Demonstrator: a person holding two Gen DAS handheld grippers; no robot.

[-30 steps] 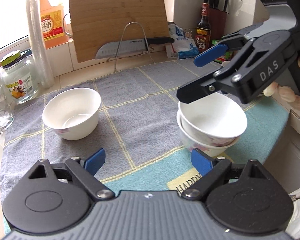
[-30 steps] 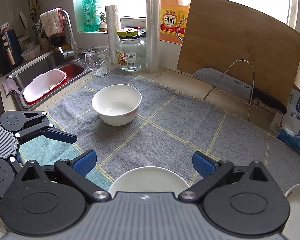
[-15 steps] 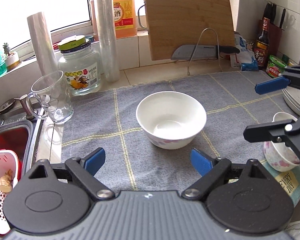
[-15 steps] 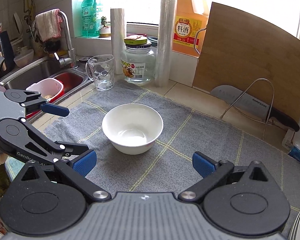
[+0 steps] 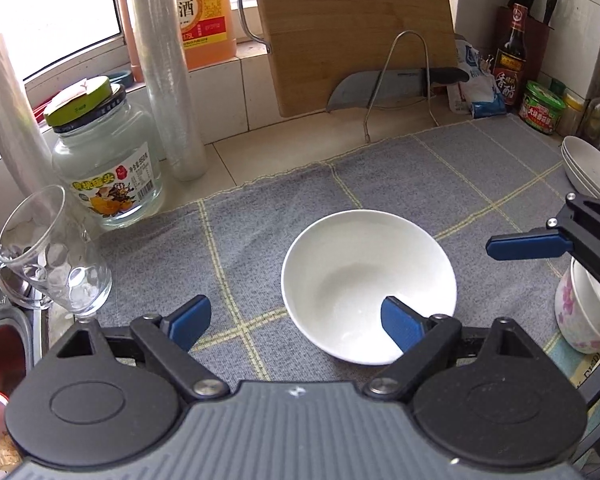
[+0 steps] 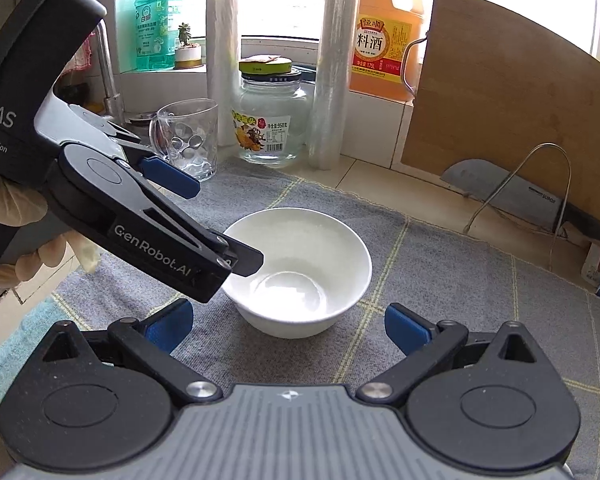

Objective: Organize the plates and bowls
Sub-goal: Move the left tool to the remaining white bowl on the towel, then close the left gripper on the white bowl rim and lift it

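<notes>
A glossy white ceramic bowl (image 5: 369, 284) sits upright and alone on the grey checked cloth (image 5: 440, 168), with the left gripper (image 5: 296, 316) and right gripper (image 6: 288, 322) both spread and empty near it; rigid, slippery and breakable, it looks best pinched at the rim.

Black tool (image 6: 288, 328), blue pads (image 6: 168, 326), seemingly pale glove (image 6: 16, 208)

A plain white bowl (image 5: 368, 280) is being shown upright and empty on the grey checked cloth; stacked floral bowls (image 5: 580, 312) and stacked white plates (image 5: 588, 168) are sitting well apart at its right.
</notes>
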